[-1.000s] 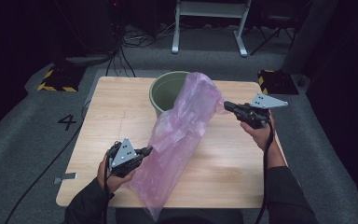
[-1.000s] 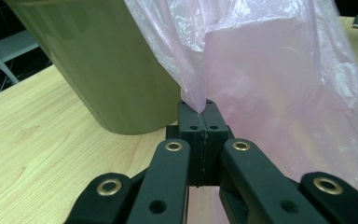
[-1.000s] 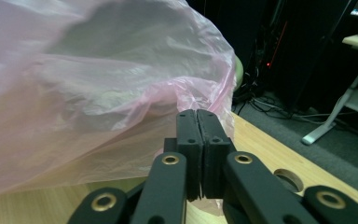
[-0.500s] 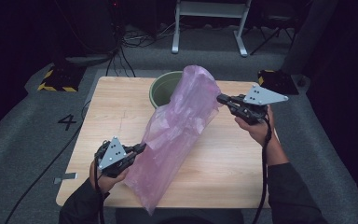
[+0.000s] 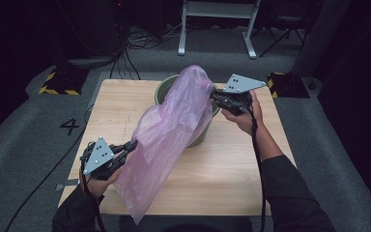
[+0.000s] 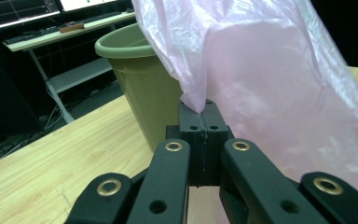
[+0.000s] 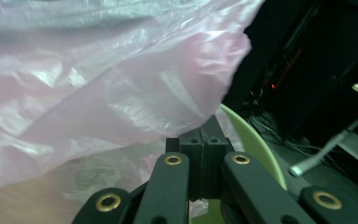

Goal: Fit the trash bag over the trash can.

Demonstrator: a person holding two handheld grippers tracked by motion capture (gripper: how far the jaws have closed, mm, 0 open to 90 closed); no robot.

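A thin pink plastic bag (image 5: 174, 130) hangs stretched between my two grippers, draped over a green bin (image 5: 199, 136) at the back middle of the wooden table (image 5: 222, 169). At the table's front left, my left gripper (image 5: 131, 145) is shut on the bag's lower edge; its own view has the film (image 6: 270, 79) pinched between closed jaws beside the bin (image 6: 140, 84). My right gripper (image 5: 215, 98) is raised at the bin's right rim and shut on the bag's upper edge. The bag (image 7: 98, 79) spreads above those closed jaws, with the bin rim (image 7: 251, 140) behind.
The table stands on grey carpet with a painted "4" (image 5: 70, 126) at its left. Yellow-black striped blocks (image 5: 58, 82) sit at both back corners. A white metal stand (image 5: 217, 24) and cables lie behind the table. A desk with monitors (image 6: 51, 23) appears beyond the bin.
Both grippers have risen with the bag. The right one moved left toward the bin, carrying the bag's top over the bin mouth. The left one drew slightly toward the person.
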